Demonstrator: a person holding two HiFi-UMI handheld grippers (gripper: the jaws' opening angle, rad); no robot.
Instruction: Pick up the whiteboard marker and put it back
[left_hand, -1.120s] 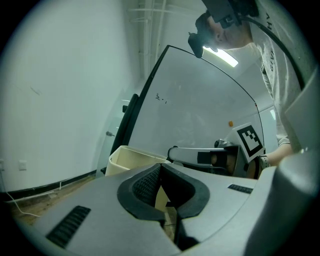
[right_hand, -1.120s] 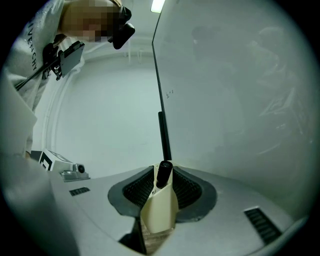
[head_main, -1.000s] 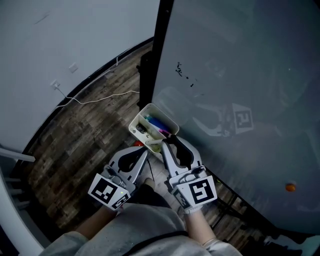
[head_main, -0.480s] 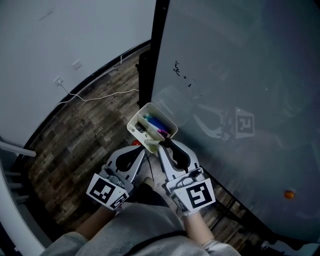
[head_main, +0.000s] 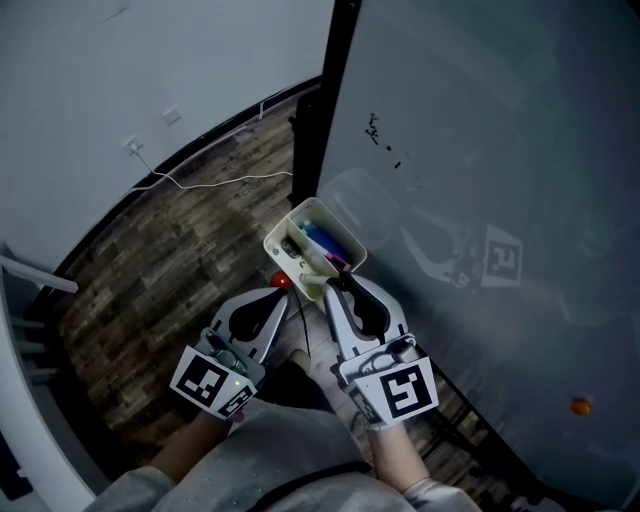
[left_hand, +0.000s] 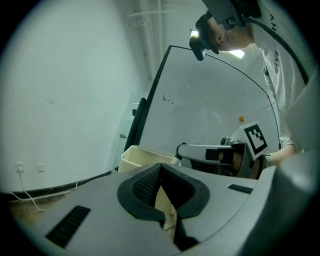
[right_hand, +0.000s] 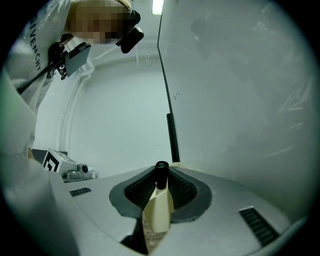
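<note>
Though barely shifted, still pinching marker w/ right hand-held gripper at tray rim; left hand-held gripper closed, empty; drop pending.

1. The left gripper filled the lower frame, its jaws closed tip to tip on nothing.
2. Just past the tips, at 11 o'clock, sat a cream tray.
3. At 2 o'clock the right gripper reached toward that tray.
4. The whiteboard rose at 12 to 1 o'clock, edged by a black post.
5. At 9 o'clock, a white cable trailed below a wall socket.
</note>
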